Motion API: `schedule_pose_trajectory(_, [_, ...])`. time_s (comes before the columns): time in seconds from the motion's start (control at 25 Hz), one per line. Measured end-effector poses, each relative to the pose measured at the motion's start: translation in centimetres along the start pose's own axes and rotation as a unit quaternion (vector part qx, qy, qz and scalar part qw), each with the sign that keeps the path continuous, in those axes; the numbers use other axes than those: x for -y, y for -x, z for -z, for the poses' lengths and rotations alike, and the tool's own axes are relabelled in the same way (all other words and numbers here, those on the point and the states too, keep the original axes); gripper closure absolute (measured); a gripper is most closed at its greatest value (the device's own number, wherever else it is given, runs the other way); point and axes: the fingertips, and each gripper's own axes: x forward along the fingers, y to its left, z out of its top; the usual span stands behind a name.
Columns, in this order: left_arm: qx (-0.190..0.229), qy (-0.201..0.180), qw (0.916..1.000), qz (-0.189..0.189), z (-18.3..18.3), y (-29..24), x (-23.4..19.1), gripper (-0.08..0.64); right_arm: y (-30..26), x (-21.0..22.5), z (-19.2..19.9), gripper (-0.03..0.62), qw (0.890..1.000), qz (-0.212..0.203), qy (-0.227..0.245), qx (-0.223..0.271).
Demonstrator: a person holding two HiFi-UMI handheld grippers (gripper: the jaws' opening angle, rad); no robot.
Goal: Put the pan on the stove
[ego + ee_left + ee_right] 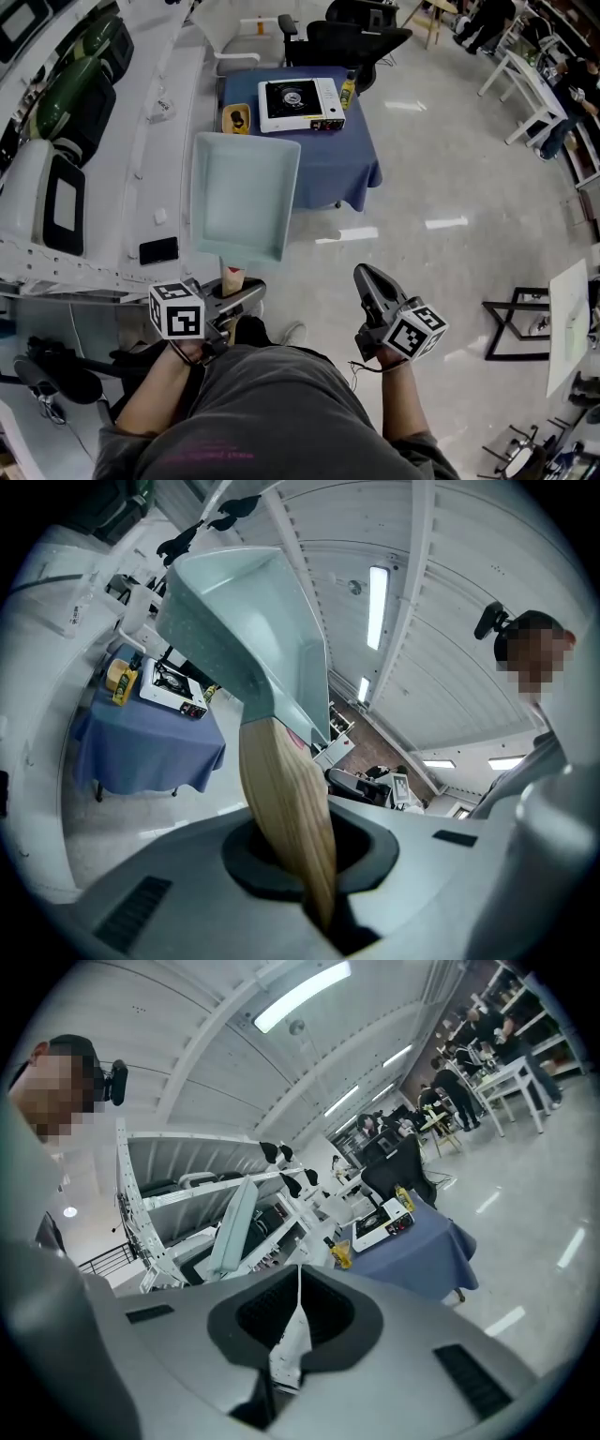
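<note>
A square pale-green pan (pixel 244 192) with a wooden handle (pixel 232 277) hangs in the air in front of me, well short of the stove. My left gripper (pixel 236 296) is shut on that handle (pixel 281 799), which runs down between its jaws (pixel 311 897). The white portable stove (pixel 300 103) sits on a blue-clothed table (pixel 337 155) farther ahead, and it is small in the left gripper view (pixel 173 686). My right gripper (pixel 364 277) is held beside my body, shut and empty (pixel 295 1335). From the right gripper view the pan (pixel 230 1227) is edge-on and the stove (pixel 382 1225) lies beyond.
A yellow bottle (pixel 348 91) and a small yellow-brown dish (pixel 236 118) stand beside the stove. White equipment with a black phone (pixel 157 249) on it lines the left side. Black chairs (pixel 347 37) stand behind the table. People work at tables far right.
</note>
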Motion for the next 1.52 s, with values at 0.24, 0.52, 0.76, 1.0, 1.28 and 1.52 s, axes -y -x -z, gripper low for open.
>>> schedule_pose_trajectory(0.24, [0.009, 0.0, 0.9999, -0.008, -1.4, -1.5, -1.0, 0.537, -0.4, 1.9, -0.5, 0.589, 1.0, 0.001, 0.0, -0.005])
schedule_pose_trajectory(0.52, [0.008, -0.005, 0.9999, -0.003, -3.8, -4.1, -3.4, 0.535, -2.8, 3.9, -2.5, 0.589, 1.0, 0.003, 0.004, -0.006])
schedule_pose_trajectory(0.76, [0.005, 0.005, 0.9999, 0.01, -7.1, -6.9, -7.0, 0.535, -6.4, 7.0, -3.9, 0.589, 1.0, 0.02, -0.003, -0.017])
schedule_pose_trajectory(1.0, [-0.005, 0.017, 0.9998, 0.012, -11.3, -8.8, -11.5, 0.535, -12.2, 9.4, -5.6, 0.589, 0.999, 0.027, -0.012, -0.032])
schedule_pose_trajectory(1.28, [-0.015, 0.022, 0.9995, 0.014, -17.6, -9.9, -17.1, 0.535, -19.3, 11.5, -8.6, 0.589, 0.998, 0.045, -0.021, -0.042])
schedule_pose_trajectory(1.52, [-0.011, 0.022, 0.9995, 0.019, -22.9, -10.8, -21.7, 0.535, -25.1, 13.2, -10.1, 0.589, 0.997, 0.058, -0.028, -0.053])
